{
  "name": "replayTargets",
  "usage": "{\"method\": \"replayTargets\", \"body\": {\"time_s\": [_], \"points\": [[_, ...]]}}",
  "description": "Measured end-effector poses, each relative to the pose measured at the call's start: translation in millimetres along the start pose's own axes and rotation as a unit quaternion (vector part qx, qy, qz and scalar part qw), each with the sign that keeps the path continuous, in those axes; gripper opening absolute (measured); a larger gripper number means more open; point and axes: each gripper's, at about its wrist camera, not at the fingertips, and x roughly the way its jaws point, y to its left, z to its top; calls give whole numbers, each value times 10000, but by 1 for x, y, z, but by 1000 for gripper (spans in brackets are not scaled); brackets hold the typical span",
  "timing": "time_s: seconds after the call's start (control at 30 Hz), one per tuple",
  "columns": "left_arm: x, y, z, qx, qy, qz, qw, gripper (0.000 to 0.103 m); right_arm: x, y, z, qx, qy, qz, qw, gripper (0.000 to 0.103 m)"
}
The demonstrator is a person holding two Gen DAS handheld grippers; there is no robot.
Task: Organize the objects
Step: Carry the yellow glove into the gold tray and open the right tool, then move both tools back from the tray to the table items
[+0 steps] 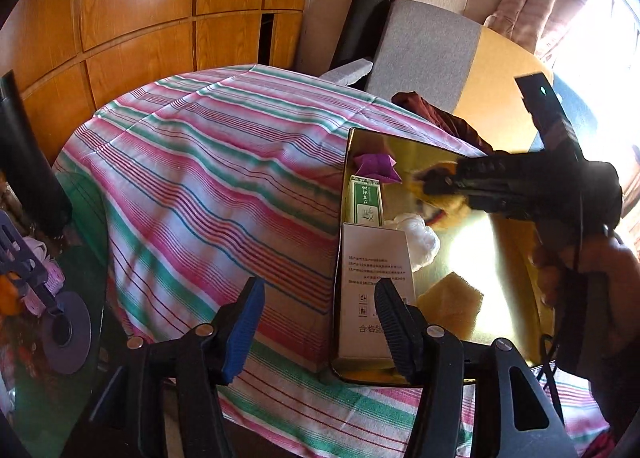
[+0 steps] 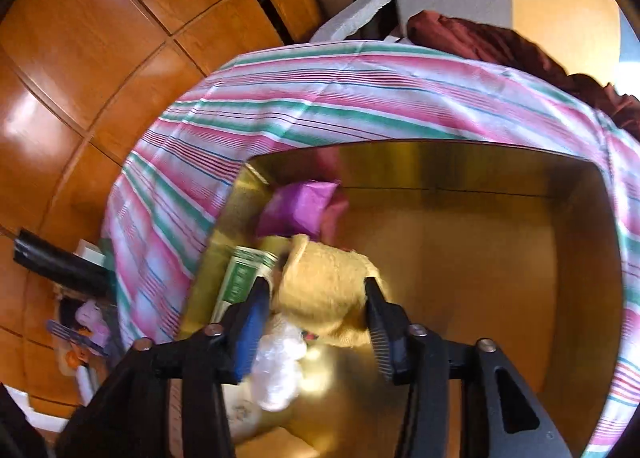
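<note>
A shiny gold box [image 1: 508,270] stands on the striped tablecloth [image 1: 208,161]. In it lie a purple pouch [image 1: 378,165], a green carton [image 1: 366,201], a white box [image 1: 374,290], a white plastic wad [image 1: 420,238] and a yellow sponge [image 1: 452,302]. My right gripper [image 2: 314,298] holds a yellow plush toy [image 2: 324,294] between its fingers over the gold box [image 2: 480,258]; it also shows in the left wrist view [image 1: 430,185]. My left gripper [image 1: 320,310] is open and empty at the box's near left edge.
Wooden cabinets [image 1: 140,17] stand behind the table. A grey chair [image 1: 424,53] and dark red cloth [image 1: 448,117] are at the far side. A black cylinder [image 1: 28,161] and clutter sit on the green surface at left.
</note>
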Motion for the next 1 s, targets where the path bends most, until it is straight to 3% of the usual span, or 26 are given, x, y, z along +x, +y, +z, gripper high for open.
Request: {"method": "replayTargets", "body": {"time_s": [0.1,0.3,0.4,0.63,1.0], "points": [[1,1,-2,6,45,-14,10000,60,-6,5,0,-22,-151,175,9997,72],[-1,-5,0,54,-17,31,10000,61,-36,-2,-12,-102,-336,-43,9994,76],[-4,-10,1,120,-58,10,9999,65,-55,-9,-22,-145,-500,-202,9984,84],[-17,-26,4,360,-262,-26,9990,76,-107,-42,-54,-207,-936,-766,9924,84],[-31,-67,2,816,-308,-335,9956,86,-182,-137,-109,459,-1220,-1695,9769,84]]}}
